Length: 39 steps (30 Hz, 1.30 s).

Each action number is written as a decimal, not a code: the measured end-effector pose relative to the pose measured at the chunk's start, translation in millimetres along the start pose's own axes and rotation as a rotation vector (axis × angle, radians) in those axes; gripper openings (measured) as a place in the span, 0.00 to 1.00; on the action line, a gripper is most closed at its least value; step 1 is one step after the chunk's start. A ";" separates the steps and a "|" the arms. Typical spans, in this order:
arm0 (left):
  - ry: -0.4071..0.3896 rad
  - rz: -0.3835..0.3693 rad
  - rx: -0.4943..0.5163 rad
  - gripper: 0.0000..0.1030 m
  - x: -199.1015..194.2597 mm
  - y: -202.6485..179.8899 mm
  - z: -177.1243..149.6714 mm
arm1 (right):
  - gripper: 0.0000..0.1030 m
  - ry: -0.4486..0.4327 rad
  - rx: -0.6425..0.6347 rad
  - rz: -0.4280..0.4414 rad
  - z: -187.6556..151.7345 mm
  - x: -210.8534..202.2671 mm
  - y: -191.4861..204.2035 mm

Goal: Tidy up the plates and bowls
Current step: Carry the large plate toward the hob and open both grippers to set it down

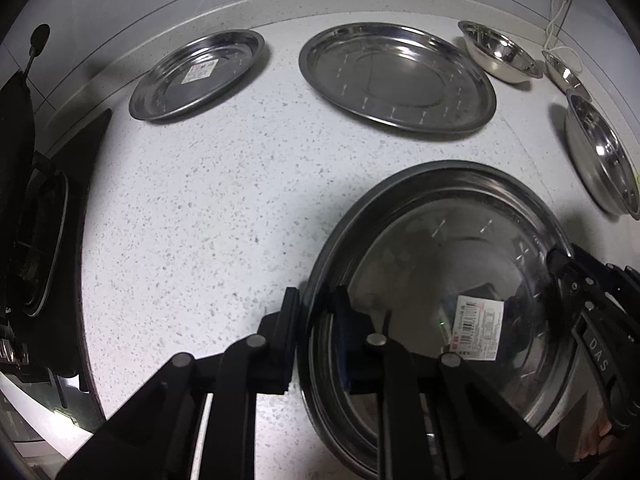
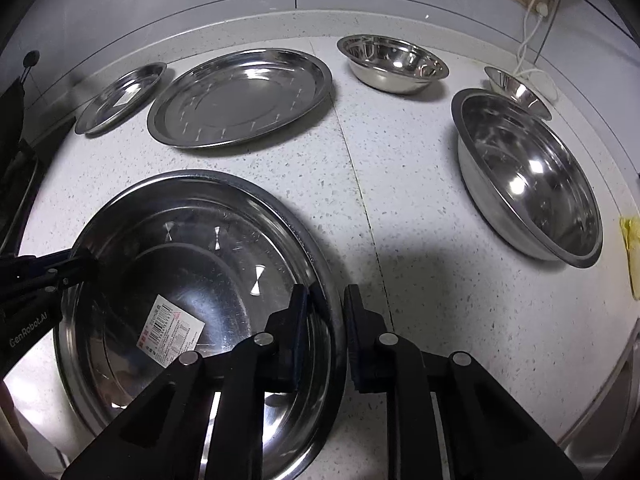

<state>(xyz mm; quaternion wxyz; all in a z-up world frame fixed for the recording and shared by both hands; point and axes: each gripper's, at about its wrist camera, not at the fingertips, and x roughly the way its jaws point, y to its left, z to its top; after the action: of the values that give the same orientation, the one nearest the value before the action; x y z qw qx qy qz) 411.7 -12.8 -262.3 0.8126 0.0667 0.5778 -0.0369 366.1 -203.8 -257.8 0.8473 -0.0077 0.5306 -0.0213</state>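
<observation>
A large steel plate [image 1: 440,256] [image 2: 180,240] with a barcode label lies near me on the speckled white counter [image 1: 200,200]. My left gripper [image 1: 316,320] is shut on its left rim, one finger outside and one inside the plate. My right gripper [image 2: 330,320] is shut on the opposite rim in the same way. Each gripper also shows in the other's view: the right gripper [image 1: 560,264] at the plate's right edge, the left gripper [image 2: 86,264] at its left edge. Whether the plate is off the counter, I cannot tell.
At the back lie a medium steel plate [image 2: 240,96] and a small labelled plate [image 2: 120,96]. To the right are a mid-size bowl [image 2: 392,62], a small bowl [image 2: 516,88] and a large bowl [image 2: 528,176]. A black stove [image 1: 40,240] borders the left. A yellow cloth [image 2: 632,248] lies far right.
</observation>
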 end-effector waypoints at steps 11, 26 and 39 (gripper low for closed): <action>-0.065 0.069 -0.100 0.15 -45.7 69.1 -3.2 | 0.14 -0.039 -0.082 0.079 25.1 -30.6 48.6; 0.000 0.169 -0.223 0.15 -13.2 172.4 -34.1 | 0.13 0.025 -0.278 0.175 27.1 3.7 177.9; -0.001 0.139 -0.200 0.14 -3.9 180.9 -25.3 | 0.26 0.012 -0.229 0.071 26.3 5.4 180.0</action>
<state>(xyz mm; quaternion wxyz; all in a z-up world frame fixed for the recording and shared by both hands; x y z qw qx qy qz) 411.5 169.8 -254.9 0.8159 0.0253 0.5724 0.0772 397.2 -24.5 -257.5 0.8380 -0.0857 0.5345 0.0693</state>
